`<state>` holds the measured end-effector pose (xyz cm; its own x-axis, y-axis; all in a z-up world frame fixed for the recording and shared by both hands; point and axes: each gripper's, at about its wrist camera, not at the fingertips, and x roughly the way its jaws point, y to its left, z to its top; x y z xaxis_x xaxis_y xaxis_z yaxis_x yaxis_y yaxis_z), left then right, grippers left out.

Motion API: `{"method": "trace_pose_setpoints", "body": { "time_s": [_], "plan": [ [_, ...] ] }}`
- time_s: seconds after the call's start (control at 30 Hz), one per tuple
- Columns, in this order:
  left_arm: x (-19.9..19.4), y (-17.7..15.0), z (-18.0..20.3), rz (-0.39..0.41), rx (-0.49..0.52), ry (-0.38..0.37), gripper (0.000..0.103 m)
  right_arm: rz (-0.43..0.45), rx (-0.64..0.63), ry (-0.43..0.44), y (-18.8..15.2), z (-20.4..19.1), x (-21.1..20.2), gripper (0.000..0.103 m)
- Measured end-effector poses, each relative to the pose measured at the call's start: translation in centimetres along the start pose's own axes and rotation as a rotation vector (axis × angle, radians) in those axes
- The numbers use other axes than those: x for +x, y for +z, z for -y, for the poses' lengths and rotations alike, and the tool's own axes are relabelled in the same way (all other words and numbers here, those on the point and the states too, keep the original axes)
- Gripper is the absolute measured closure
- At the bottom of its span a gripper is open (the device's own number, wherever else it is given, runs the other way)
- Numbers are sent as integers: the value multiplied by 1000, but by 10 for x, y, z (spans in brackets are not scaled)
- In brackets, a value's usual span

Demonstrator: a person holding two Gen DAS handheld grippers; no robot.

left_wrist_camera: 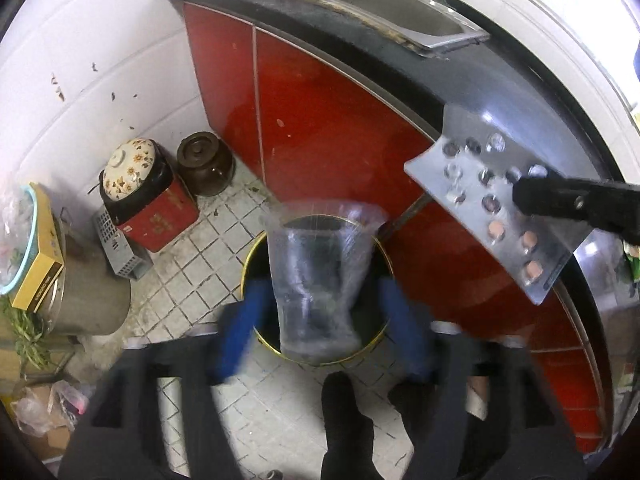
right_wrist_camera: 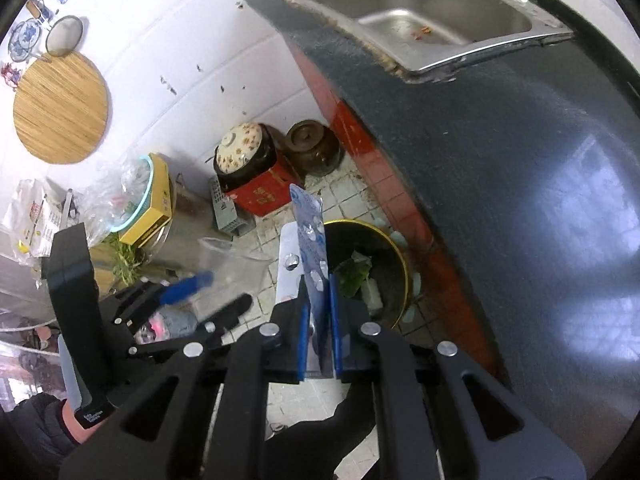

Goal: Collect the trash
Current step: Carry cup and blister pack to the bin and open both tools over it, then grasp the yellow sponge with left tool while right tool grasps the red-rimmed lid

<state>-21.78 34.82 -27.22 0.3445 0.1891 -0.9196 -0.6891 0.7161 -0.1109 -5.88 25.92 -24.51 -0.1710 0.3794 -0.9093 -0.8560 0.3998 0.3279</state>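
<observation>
Tiled floor (left_wrist_camera: 280, 408) hemmed by red cabinet (left_wrist_camera: 320, 128), with round bin (left_wrist_camera: 384, 256) just beside its edge. Left gripper (left_wrist_camera: 320, 316) spread wide, clear plastic cup (left_wrist_camera: 320, 276) loose between fingers above bin. Right gripper (right_wrist_camera: 319, 332) clenched on blister pack (right_wrist_camera: 312, 240), near bin rim.

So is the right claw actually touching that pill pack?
Touching. The right wrist view shows the pill pack clamped edge-on between the right claw's blue pads, no gap on either side, above the bin.

The right gripper (right_wrist_camera: 319, 312) clamps an upright blister pack (right_wrist_camera: 310, 236) above the floor bin (right_wrist_camera: 400, 256), beside the dark worktop (right_wrist_camera: 500, 152).
</observation>
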Motion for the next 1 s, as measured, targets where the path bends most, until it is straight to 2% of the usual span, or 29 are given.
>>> {"method": "trace_pose_setpoints", "body": {
  "time_s": [0.03, 0.07, 0.1, 0.13, 0.47, 0.67, 0.73, 0.8, 0.83, 0.9, 1.0],
  "plan": [
    [-1, 1, -3, 5, -10, -2, 32, -6, 0, 0, 2, 0, 4, 89],
    [-1, 1, -5, -1, -21, -8, 32, -7, 1, 3, 3, 0, 5, 71],
    [0, 1, -7, -6, -26, -9, 32, 7, 2, 0, 3, 0, 4, 43],
    [-1, 1, -9, -8, -28, -11, 32, 23, -1, 3, 3, 0, 2, 34],
    [-13, -3, -11, 9, -30, 2, 29, 29, -13, 27, 7, -6, -6, 32],
    [-27, 3, 3, 34, 13, 6, 26, 75, 21, 23, 2, 7, -34, 32],
    [-35, 9, 12, 50, 38, 1, 19, 88, 36, 16, -1, 15, -50, 31],
    [-50, 18, 29, 92, 71, -2, 12, 117, 58, 8, -8, 28, -73, 26],
    [-57, 23, 41, 111, 96, -12, 10, 159, 79, -17, -15, 40, -95, 24],
    [-67, 33, 68, 133, 162, -45, 9, 215, 115, -62, -28, 59, -125, 20],
    [-76, 48, 127, 159, 310, -104, 9, 330, 240, -157, -64, 108, -190, 19]
  ]
}}
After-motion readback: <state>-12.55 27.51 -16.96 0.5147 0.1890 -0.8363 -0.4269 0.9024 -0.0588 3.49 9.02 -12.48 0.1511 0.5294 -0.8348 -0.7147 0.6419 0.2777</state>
